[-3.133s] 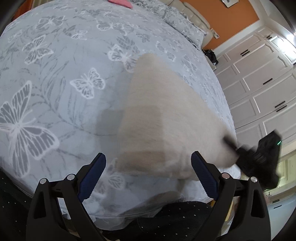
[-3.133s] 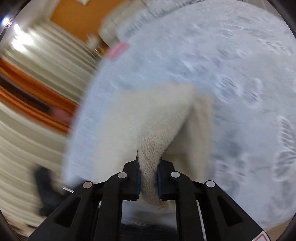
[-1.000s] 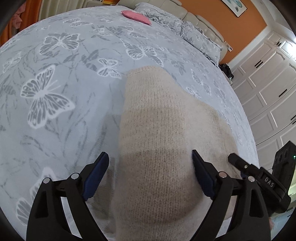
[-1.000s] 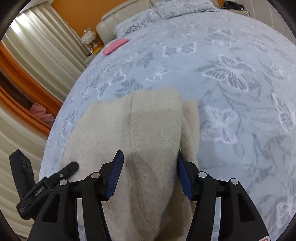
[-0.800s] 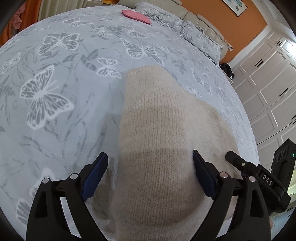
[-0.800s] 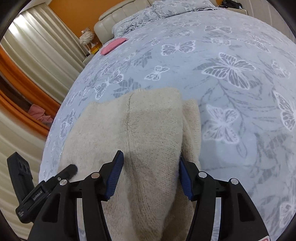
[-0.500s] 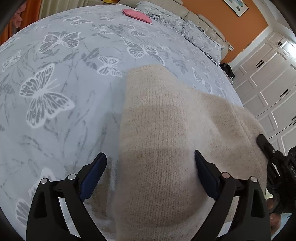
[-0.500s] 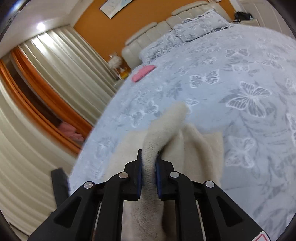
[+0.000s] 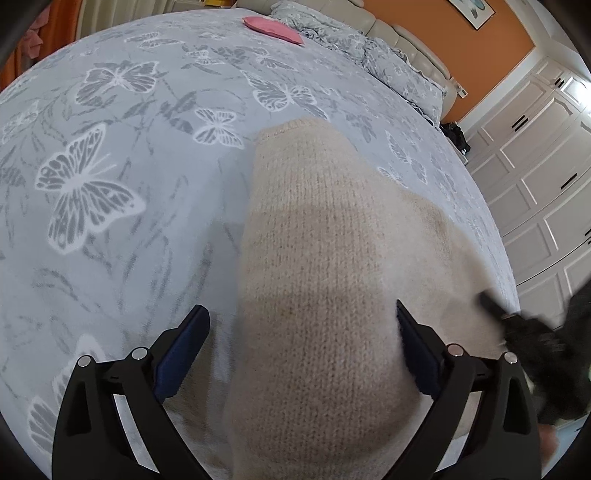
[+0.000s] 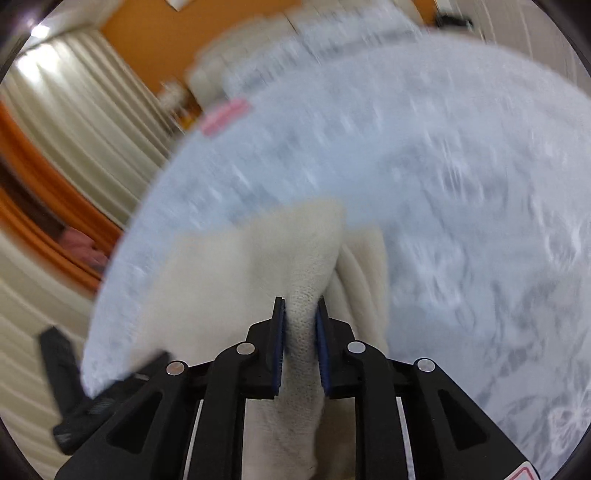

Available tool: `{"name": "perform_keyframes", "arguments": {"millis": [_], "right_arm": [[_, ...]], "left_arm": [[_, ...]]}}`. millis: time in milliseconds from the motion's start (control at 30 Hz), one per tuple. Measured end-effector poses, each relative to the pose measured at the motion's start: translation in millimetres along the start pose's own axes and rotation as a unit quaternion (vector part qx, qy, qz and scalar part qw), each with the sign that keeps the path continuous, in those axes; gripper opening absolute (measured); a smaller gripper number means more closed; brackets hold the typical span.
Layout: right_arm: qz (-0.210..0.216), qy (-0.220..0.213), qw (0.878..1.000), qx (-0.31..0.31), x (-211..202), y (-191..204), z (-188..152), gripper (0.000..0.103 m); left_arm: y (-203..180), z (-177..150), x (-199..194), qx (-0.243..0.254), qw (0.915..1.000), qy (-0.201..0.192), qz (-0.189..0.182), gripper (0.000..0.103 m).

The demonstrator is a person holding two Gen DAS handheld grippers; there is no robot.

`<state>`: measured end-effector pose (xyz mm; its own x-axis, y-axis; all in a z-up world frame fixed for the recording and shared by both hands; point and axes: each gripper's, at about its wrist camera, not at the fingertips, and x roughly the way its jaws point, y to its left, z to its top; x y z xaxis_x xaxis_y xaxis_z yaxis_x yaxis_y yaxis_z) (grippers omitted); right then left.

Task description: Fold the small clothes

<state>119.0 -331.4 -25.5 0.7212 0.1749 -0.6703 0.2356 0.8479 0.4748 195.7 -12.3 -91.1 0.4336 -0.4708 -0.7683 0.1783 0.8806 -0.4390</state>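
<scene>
Right claw (image 10: pixel 300 321) pinches a bunched fold of the cream sweater (image 9: pixel 332 295), both pads pressed on the knit, though its jaws are easing apart slightly. Left claw (image 9: pixel 301 332) stands wide and is widening further; the sweater lies between its fingers, the right finger (image 9: pixel 413 350) at the knit's edge, the left one clear. The sweater lies on the butterfly-print bed (image 9: pixel 129 184). A pink item (image 9: pixel 273 29) sits far off near the pillows (image 9: pixel 388 62).
</scene>
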Motion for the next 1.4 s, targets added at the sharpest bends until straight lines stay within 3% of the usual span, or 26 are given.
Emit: {"name": "perform_keyframes", "arguments": {"millis": [167,233,367,433,533,600,633,733,767,833,867,933,967,1033,1100,1133,1167,1267,1400], "right_arm": [[0.048,-0.039,0.998,-0.020,-27.0,18.1,-5.0,0.018],[0.045,-0.067,0.996,-0.047,-37.5,28.9,-2.6,0.018],[0.045,-0.097,0.993,-0.050,-40.0,34.1,-0.6,0.032],[0.058,-0.073,0.994,-0.049,-32.8,36.5,-2.7,0.032],[0.036,0.017,0.998,-0.051,4.0,37.3,-10.8,0.032],[-0.038,0.082,0.994,-0.057,35.5,28.0,-18.1,0.010],[-0.060,0.095,0.992,-0.049,44.2,18.4,-19.6,0.001],[-0.040,0.076,0.996,0.021,32.4,-3.5,-11.8,0.000],[-0.044,0.066,0.997,0.023,27.1,-3.7,-12.0,0.002],[0.001,0.046,0.998,0.029,15.1,-0.1,-12.9,0.011],[0.001,0.044,0.999,0.022,12.9,3.1,-13.4,0.011],[-0.044,0.071,0.996,0.003,25.3,2.5,-19.1,0.009],[-0.048,0.092,0.995,0.014,34.4,-3.3,-20.0,0.008],[-0.024,0.074,0.996,0.044,25.9,-8.8,-14.6,0.011],[-0.029,0.039,0.998,0.038,3.6,-8.4,-12.8,0.023],[-0.039,0.026,0.998,0.038,-4.9,-9.3,-13.0,0.043],[-0.044,0.015,0.998,0.042,-12.6,-10.2,-13.9,0.050],[-0.018,-0.022,0.997,0.069,-42.3,-17.9,-21.3,0.050],[-0.022,-0.049,0.997,0.054,-69.0,-8.3,-28.9,0.050]], "left_arm": [[2.4,0.5,2.1,-0.004,1.0000,0.002,0.001,0.096],[1.8,0.0,2.7,-0.004,1.0000,0.002,0.000,0.097],[2.0,-0.2,4.0,-0.006,1.0000,0.004,-0.001,0.098],[1.9,-0.4,3.9,-0.006,1.0000,0.004,-0.001,0.098],[2.2,-0.1,3.9,-0.005,1.0000,0.004,-0.001,0.098],[2.5,0.1,3.9,-0.005,1.0000,0.004,-0.002,0.098],[1.7,-0.3,4.4,-0.004,1.0000,0.006,-0.002,0.098],[0.4,-1.0,5.1,0.000,1.0000,0.006,-0.001,0.098],[0.6,-0.3,4.9,0.001,1.0000,0.006,0.001,0.098],[0.3,-1.2,5.1,-0.002,1.0000,0.006,0.000,0.098],[0.9,-0.9,5.4,-0.003,1.0000,0.007,-0.001,0.098],[1.4,-1.1,5.7,-0.004,1.0000,0.007,-0.002,0.098],[1.5,-1.3,5.9,-0.003,1.0000,0.007,-0.004,0.098],[3.5,-0.6,3.9,-0.007,0.9999,0.003,-0.009,0.098],[6.4,0.9,-3.4,-0.021,0.9995,-0.003,-0.023,0.097],[8.0,1.2,-9.1,-0.026,0.9992,-0.008,-0.030,0.097],[10.6,0.9,-19.0,-0.031,0.9988,-0.017,-0.034,0.097],[13.5,-2.6,-42.5,-0.032,0.9988,-0.035,-0.012,0.097],[4.2,-12.3,-79.6,-0.010,0.9973,-0.069,0.024,0.097]]}}
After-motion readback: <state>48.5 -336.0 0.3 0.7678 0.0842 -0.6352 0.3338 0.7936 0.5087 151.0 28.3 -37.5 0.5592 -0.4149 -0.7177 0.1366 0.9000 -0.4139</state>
